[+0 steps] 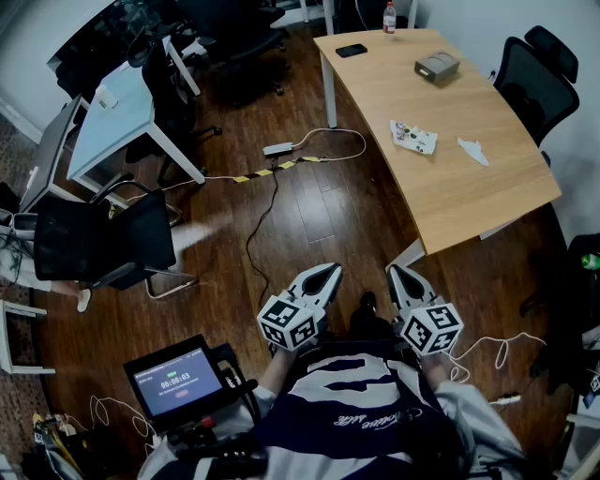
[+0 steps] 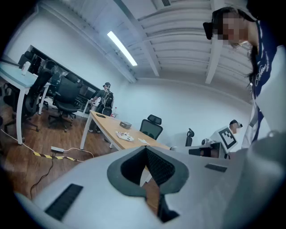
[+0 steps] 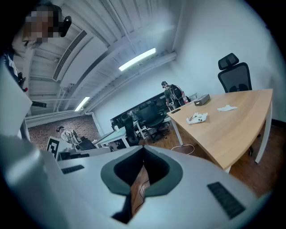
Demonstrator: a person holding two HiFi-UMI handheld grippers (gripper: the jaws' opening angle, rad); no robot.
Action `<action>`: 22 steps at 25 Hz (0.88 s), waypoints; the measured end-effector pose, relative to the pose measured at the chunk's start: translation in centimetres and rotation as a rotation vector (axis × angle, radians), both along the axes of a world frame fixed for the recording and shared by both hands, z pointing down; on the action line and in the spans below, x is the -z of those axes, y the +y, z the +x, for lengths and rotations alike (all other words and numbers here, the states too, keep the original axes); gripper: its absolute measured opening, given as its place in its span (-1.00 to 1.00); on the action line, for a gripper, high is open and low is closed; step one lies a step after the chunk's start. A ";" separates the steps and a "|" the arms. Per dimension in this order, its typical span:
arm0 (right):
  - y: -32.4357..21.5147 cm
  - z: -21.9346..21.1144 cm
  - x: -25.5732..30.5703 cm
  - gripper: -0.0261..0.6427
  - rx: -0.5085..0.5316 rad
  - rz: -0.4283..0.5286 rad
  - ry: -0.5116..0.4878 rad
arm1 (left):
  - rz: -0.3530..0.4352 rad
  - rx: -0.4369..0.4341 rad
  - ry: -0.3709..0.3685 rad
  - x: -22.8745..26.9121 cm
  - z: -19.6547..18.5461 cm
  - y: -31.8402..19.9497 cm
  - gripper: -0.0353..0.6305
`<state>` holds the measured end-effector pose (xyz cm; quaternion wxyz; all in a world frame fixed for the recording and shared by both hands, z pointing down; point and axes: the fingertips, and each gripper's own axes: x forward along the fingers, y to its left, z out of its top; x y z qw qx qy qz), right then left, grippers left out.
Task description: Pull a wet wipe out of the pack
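**Both hand-held grippers clenched and empty; wipe pack far off on the bench**

The left hand-held gripper [image 1: 332, 270] and the right hand-held gripper [image 1: 394, 272] are held side by side close to the person's body, over the dark wooden floor [image 1: 309, 216]. Both point roughly level toward the bench [image 1: 441, 192]. In each gripper view the two jaws meet at their tips with nothing between them, so both are clenched and hold nothing.

The wet wipe pack [image 1: 413, 137] lies flat near the middle of the bench, well apart from both hand-held grippers. A small white scrap [image 1: 473, 150] lies just beside it, toward the edge where a black chair [image 1: 534, 73] stands.

Further along the bench, toward its far end, sits a grey box [image 1: 437, 66]. A phone [image 1: 351, 50] lies near the far left corner and a bottle [image 1: 389, 17] stands at the far edge.

On the floor, a cable [image 1: 267, 211] runs from near the person toward the bench. A lit screen [image 1: 178, 382] stands at the person's lower left.
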<state>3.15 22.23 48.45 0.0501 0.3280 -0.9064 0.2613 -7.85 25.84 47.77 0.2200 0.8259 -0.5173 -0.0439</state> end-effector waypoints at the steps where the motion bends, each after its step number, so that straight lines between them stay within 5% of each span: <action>1: -0.7 0.2 0.4 -0.95 0.006 0.005 0.001 | 0.003 0.002 0.000 0.3 0.3 -0.6 -0.88; 12: -13.6 1.6 -0.4 -0.95 0.053 -0.014 -0.028 | -0.020 0.044 -0.034 -0.3 2.1 -12.3 -0.88; 22: -19.7 3.6 -1.9 -0.95 0.018 -0.072 -0.082 | -0.062 0.012 -0.069 -1.0 4.4 -17.0 -0.88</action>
